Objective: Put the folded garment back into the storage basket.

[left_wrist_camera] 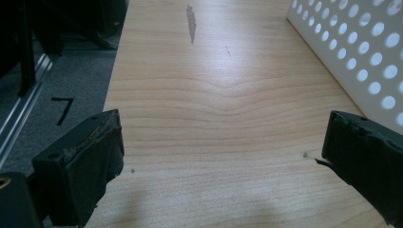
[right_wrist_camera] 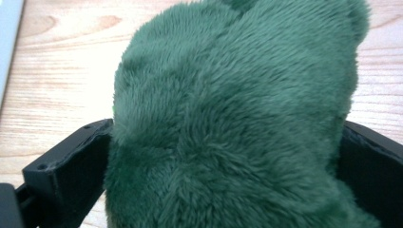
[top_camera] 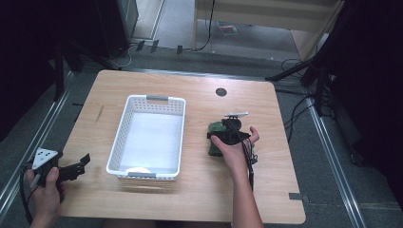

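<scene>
A dark green plush toy (top_camera: 215, 129) lies on the wooden table (top_camera: 199, 199) just right of a white perforated basket (top_camera: 121, 128). My right gripper (top_camera: 229, 137) is lowered over the toy. In the right gripper view the plush toy (right_wrist_camera: 237, 95) fills the gap of the right gripper (right_wrist_camera: 225, 142), whose jaws stand wide on either side and touch its fur without squeezing it. My left gripper (top_camera: 84, 164) hovers at the table's front left corner. The left gripper (left_wrist_camera: 223, 142) is open with bare wood between its jaws, and the basket wall (left_wrist_camera: 361, 52) stands to its right.
A round cable hole (top_camera: 221, 91) sits at the back of the table and a dark streak (top_camera: 99, 114) marks the wood left of the basket. Metal floor rails run along both sides of the table, and stand legs and cables lie at the right (top_camera: 304, 76).
</scene>
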A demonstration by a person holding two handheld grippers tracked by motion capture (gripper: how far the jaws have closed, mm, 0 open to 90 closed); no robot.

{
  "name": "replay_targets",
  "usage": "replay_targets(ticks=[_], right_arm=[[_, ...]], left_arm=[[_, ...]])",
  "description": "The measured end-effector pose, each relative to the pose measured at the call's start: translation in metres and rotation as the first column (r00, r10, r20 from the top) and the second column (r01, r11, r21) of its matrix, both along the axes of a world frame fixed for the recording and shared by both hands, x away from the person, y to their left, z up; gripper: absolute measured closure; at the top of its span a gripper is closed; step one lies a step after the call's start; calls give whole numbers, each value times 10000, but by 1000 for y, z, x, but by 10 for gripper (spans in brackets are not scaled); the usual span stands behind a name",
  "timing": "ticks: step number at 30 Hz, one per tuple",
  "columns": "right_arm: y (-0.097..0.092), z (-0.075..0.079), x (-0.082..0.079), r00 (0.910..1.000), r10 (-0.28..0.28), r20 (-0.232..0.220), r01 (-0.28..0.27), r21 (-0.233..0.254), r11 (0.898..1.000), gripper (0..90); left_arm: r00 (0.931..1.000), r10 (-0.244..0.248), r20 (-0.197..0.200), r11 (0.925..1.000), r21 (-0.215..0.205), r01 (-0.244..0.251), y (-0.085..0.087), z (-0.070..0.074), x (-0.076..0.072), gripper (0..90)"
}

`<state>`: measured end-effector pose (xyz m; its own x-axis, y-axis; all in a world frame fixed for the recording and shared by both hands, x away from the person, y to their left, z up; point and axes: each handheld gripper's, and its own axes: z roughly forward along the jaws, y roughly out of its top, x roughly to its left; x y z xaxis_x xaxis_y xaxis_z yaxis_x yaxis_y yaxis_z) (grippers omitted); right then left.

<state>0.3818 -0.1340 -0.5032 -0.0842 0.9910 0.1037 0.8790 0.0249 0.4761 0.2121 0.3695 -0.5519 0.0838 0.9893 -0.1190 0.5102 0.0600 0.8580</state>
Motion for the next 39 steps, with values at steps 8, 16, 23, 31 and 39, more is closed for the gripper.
replay_targets(ticks=[8, 16, 23, 31, 39], right_arm=[[2, -14, -3, 9997, 116, -236, -128, -513, 9986, 0], [2, -19, -6, 10000, -69, -47, 66, -590, 9982, 31], [-4, -16, -15, 9965, -427, 724, 436, -109, 9990, 129], [1, -7, -25, 9883, -412, 1470, 380, 243, 9990, 132], [11, 15, -38, 9586, -487, 2807, 356, 514, 9980, 132]], left_arm=[[10000, 11, 8, 10000, -12, -11, 0, 0, 0, 12], [10000, 14, -11, 10000, -11, -14, 0, 0, 0, 12], [10000, 21, -34, 10000, -10, -21, 1, 0, 0, 12], [10000, 15, -35, 10000, -23, -16, 0, 0, 0, 12], [10000, 27, -28, 10000, -36, -27, 0, 0, 0, 12]])
